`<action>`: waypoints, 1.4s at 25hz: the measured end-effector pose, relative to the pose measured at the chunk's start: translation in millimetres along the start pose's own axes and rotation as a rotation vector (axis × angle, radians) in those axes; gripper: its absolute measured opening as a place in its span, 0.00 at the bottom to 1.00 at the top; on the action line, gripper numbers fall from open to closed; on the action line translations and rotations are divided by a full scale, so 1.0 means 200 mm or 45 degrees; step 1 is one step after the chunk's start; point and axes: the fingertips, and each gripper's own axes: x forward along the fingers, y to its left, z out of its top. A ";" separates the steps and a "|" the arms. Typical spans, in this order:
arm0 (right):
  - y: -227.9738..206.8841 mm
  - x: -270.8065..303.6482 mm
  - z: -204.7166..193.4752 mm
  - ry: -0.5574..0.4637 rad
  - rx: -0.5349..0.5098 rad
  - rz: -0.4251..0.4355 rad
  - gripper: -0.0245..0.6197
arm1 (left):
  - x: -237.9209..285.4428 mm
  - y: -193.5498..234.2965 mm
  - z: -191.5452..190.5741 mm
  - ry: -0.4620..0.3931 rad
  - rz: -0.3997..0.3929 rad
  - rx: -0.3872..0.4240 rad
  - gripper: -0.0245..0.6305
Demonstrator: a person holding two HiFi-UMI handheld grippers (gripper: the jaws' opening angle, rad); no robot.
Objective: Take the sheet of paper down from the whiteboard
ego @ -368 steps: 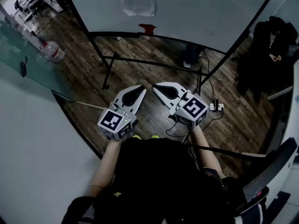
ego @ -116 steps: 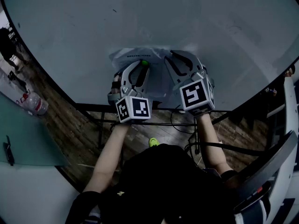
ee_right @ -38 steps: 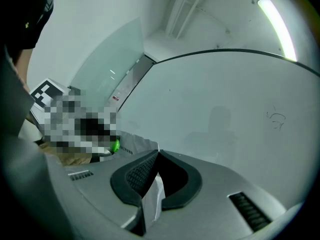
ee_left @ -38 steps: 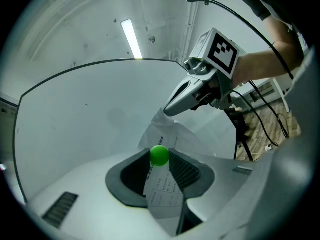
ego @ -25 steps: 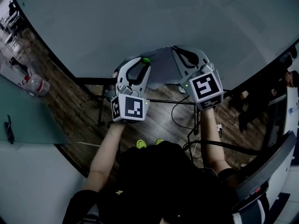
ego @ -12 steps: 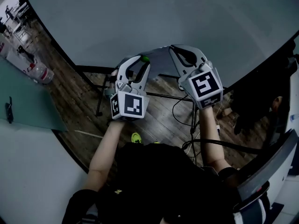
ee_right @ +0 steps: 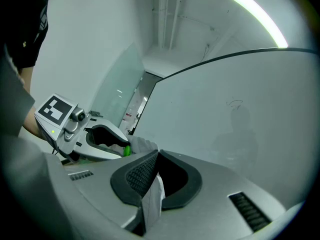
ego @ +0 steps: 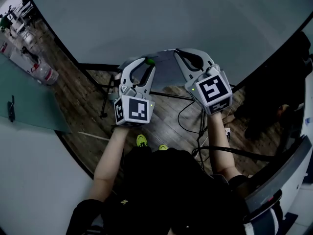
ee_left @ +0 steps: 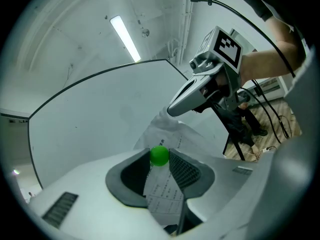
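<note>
While the sheet of paper (ego: 166,71) is held stretched between both grippers, near the lower edge of the whiteboard (ego: 171,18), its left end is clamped together with a green ball (ee_left: 159,155) by the jaws of the left gripper (ego: 149,64). Its right edge is pinched by the clenched jaws of the right gripper (ego: 177,53). A wooden floor (ego: 166,126) is seen below.

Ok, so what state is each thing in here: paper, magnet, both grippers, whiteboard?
left gripper: shut on the green magnet, sheet of paper running between its jaws.
right gripper: shut on the sheet of paper.
green magnet: off the whiteboard, pinched at the left gripper's tips.
sheet of paper: off the whiteboard, creased, held between both grippers.
whiteboard: upright, no sheet on the part in view.
</note>
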 end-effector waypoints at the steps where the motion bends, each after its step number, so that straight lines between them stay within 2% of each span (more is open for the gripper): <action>1: 0.01 -0.02 -0.01 -0.005 0.010 0.006 0.06 | -0.01 -0.01 0.01 0.002 0.002 -0.001 0.23; 21: 0.16 -0.29 -0.16 -0.059 0.164 0.179 0.06 | -0.13 -0.30 0.04 0.075 0.052 -0.046 0.23; 35: 0.18 -0.33 -0.11 -0.094 0.226 0.172 0.06 | -0.17 -0.29 0.09 0.069 0.004 -0.027 0.23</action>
